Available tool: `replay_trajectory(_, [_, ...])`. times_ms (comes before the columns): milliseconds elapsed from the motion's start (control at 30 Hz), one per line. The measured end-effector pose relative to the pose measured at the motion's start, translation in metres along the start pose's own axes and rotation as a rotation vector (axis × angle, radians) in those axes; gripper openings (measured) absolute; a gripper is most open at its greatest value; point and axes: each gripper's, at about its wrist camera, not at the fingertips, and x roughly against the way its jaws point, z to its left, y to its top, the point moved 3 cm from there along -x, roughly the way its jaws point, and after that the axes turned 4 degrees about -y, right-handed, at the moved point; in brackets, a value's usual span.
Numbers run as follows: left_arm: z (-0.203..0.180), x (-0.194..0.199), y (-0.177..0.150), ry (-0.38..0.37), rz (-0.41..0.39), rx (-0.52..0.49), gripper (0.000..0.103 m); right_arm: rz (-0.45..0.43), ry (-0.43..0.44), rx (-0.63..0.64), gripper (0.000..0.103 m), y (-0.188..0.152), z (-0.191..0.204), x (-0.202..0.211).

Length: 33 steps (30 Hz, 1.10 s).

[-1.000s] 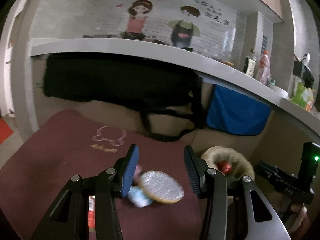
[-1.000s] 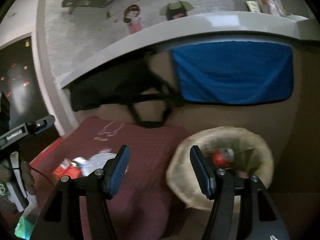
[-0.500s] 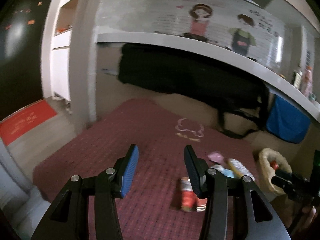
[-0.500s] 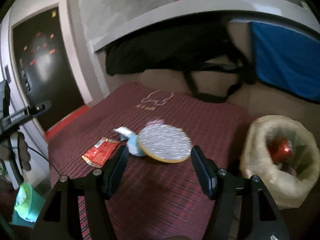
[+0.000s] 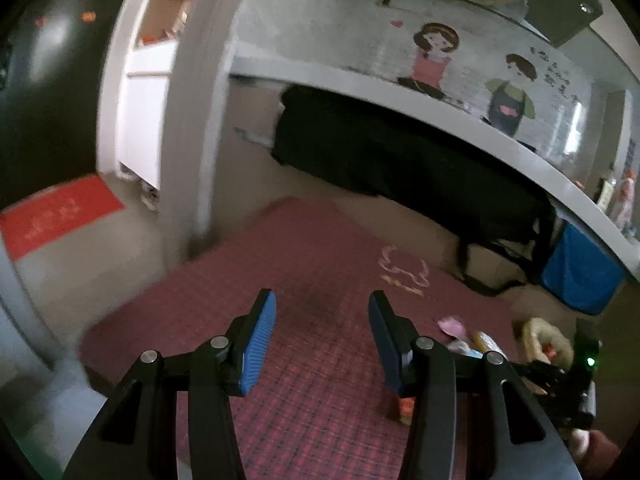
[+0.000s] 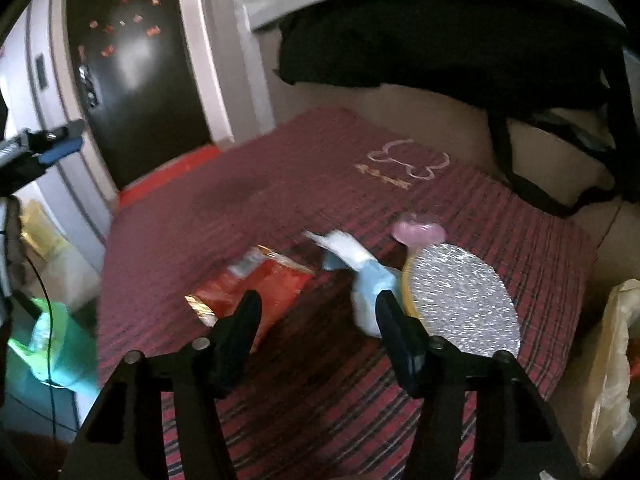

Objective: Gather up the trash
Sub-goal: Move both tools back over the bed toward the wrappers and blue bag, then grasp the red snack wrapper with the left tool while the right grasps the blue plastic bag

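Right gripper (image 6: 316, 312): fingers spread, just been closing, nothing pinched. Red wrapper (image 6: 256, 288) at their 11 o'clock, blue-white packet (image 6: 364, 280) and foil lid (image 6: 460, 304) at 1 o'clock, all uncollected on the mat (image 6: 280, 184). Trash bag (image 6: 612, 360) at 3 o'clock, partly filled. Left gripper (image 5: 322, 344): spread, empty.

A dark red checked mat (image 5: 320, 280) lies under and ahead of the fingers, with a pale outline drawing (image 6: 408, 160) stitched near its far edge. Beyond it a black bag (image 6: 440, 48) hangs under a white shelf (image 5: 400, 92), its strap (image 6: 532, 192) reaching to the floor. A blue cloth (image 5: 576, 272) hangs to the right. A dark door (image 6: 132, 80) and a red doormat (image 5: 56, 216) stand far left.
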Motion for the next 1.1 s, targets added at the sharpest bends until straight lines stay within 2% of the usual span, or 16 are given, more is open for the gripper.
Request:
replay_trajectory(67, [-0.011,-0.019,-0.012,-0.05,0.048,-0.006,0.049,-0.012,-0.059,0.004,0.056,-0.003,-0.008,-0.002])
replay_trajectory(200, [-0.039,-0.054,-0.038,-0.139,0.145,-0.036,0.05,-0.002,-0.123,0.02,0.056,-0.003,-0.022,-0.013])
replay_trajectory(400, [-0.07,-0.079,-0.068,-0.191,0.236,-0.078,0.05,0.053,-0.104,0.029,0.056,0.001,-0.027,-0.041])
replay_trajectory(433, [-0.072,-0.081,-0.069,-0.192,0.245,-0.082,0.05,0.069,-0.094,0.035,0.055,0.001,-0.025,-0.044])
replay_trajectory(500, [-0.077,-0.087,-0.077,-0.186,0.277,-0.095,0.051,0.073,-0.082,0.041,0.042,0.002,-0.022,-0.044])
replay_trajectory(633, [-0.088,-0.099,-0.085,-0.15,0.313,-0.134,0.053,0.064,-0.008,-0.018,0.036,0.0,-0.025,-0.03])
replay_trajectory(833, [-0.092,-0.118,-0.095,-0.103,0.35,-0.161,0.053,0.037,0.083,-0.172,0.034,-0.016,-0.039,0.007])
replay_trajectory(1000, [-0.088,-0.134,-0.103,-0.059,0.392,-0.14,0.053,0.005,0.117,-0.222,0.034,-0.028,-0.041,0.032])
replay_trajectory(1100, [-0.086,-0.137,-0.103,-0.058,0.39,-0.125,0.052,-0.015,0.127,-0.239,0.034,-0.032,-0.041,0.042])
